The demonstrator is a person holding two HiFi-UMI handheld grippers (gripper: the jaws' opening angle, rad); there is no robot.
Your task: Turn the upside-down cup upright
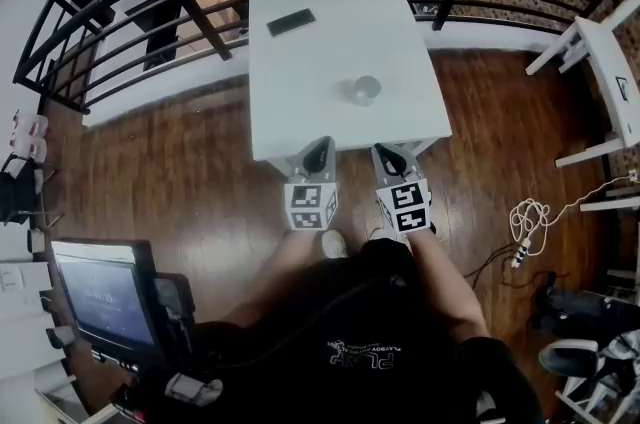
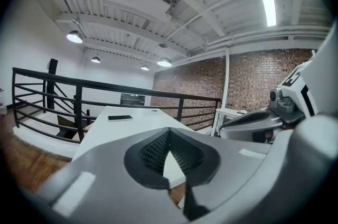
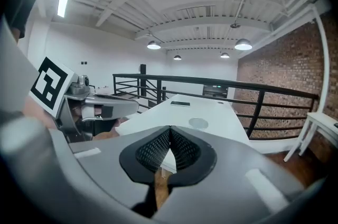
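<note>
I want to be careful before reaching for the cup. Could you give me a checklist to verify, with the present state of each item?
1. Left gripper empty: ok, jaws together.
2. Right gripper empty: ok, jaws together.
3. Jaws open for a grasp: not ok, both shut.
4. Cup on the table, apart from both grippers: ok.
5. Cup upright or upside-down: cannot tell.
6. Phone well away from the cup: ok.

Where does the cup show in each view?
Head view: cup upper centre, on the table's near half.
Left gripper view: not in it.
Right gripper view: cup just right of centre.
Shared landmark: the phone on the table, in all three views.
</note>
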